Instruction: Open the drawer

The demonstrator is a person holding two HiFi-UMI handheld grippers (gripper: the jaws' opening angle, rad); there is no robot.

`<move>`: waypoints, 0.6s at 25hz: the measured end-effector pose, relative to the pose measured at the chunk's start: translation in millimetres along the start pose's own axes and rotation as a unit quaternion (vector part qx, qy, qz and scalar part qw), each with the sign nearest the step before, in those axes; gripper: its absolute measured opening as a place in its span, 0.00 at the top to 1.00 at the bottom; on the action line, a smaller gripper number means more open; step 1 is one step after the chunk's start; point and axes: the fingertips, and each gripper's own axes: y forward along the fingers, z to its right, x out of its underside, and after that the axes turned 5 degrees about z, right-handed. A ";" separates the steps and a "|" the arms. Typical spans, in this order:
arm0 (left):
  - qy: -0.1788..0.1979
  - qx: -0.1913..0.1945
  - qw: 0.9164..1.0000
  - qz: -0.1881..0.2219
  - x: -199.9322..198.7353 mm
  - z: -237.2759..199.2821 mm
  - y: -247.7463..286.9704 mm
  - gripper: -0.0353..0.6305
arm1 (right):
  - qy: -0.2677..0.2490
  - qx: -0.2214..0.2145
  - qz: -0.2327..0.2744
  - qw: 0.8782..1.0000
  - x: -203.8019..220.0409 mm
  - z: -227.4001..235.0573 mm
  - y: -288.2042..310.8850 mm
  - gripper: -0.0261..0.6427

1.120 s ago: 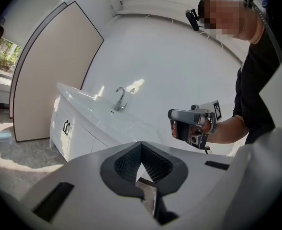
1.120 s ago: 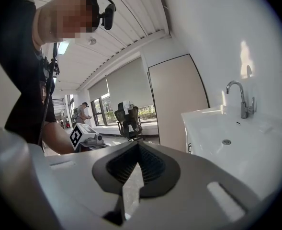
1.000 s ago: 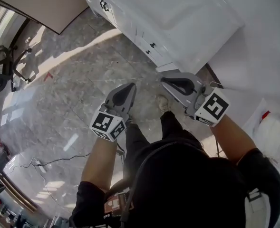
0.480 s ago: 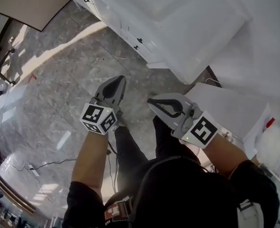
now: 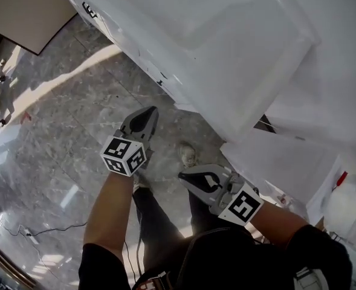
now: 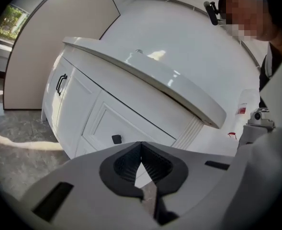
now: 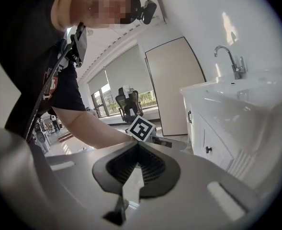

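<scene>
The white vanity (image 5: 226, 47) fills the upper head view, its front facing the floor side. The left gripper view shows a drawer front (image 6: 131, 123) with a small black knob (image 6: 116, 139), just under the countertop rim (image 6: 179, 85). My left gripper (image 5: 148, 115) is shut and empty; it points at that front, still apart from it (image 6: 141, 145). My right gripper (image 5: 186, 179) is lower and nearer my body, also shut with nothing in it (image 7: 138, 145). In the right gripper view, a cabinet knob (image 7: 208, 150) shows on the right.
A cupboard door with a black bar handle (image 6: 61, 84) sits left of the drawer. A faucet (image 7: 232, 61) stands over the basin. A white box (image 5: 292, 162) and a red-capped white container (image 5: 347, 198) stand at the right. Grey marble floor (image 5: 57, 138), my shoe (image 5: 188, 154) and a cable (image 5: 38, 229) lie below.
Both grippers have sunk and slid lower in the head view, the right one more. The vanity has grown larger and shifted left in the frame. Both jaws stayed shut.
</scene>
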 end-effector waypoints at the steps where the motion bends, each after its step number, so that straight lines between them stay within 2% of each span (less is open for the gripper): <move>1: -0.004 0.000 1.000 0.001 0.2 -4.3 7.1 0.96 | 0.005 0.005 -0.001 1.000 2.6 4.4 -2.0 0.97; 5: -0.022 -0.006 1.000 0.008 2.3 -23.1 36.7 0.96 | 0.014 0.017 -0.008 1.000 19.2 24.1 -8.6 0.97; 6: -0.026 -0.004 1.000 0.004 4.3 -27.2 44.8 0.90 | 0.018 0.019 -0.006 1.000 22.8 28.7 -8.8 0.97; 7: -0.030 0.001 1.000 -0.003 7.2 -30.5 53.4 0.75 | 0.022 0.022 -0.004 1.000 25.6 32.8 -9.5 0.97; 10: -0.040 0.010 0.999 -0.026 17.1 -37.7 77.4 0.60 | 0.027 0.032 -0.007 0.999 33.4 40.5 -16.0 0.97; 12: -0.045 0.014 0.998 -0.032 16.5 -44.4 88.2 0.55 | 0.027 0.034 -0.011 0.999 37.7 44.7 -18.7 0.97; 15: -0.053 0.016 0.998 -0.029 11.3 -53.6 101.2 0.54 | 0.029 0.033 -0.017 0.999 41.9 53.0 -21.9 0.97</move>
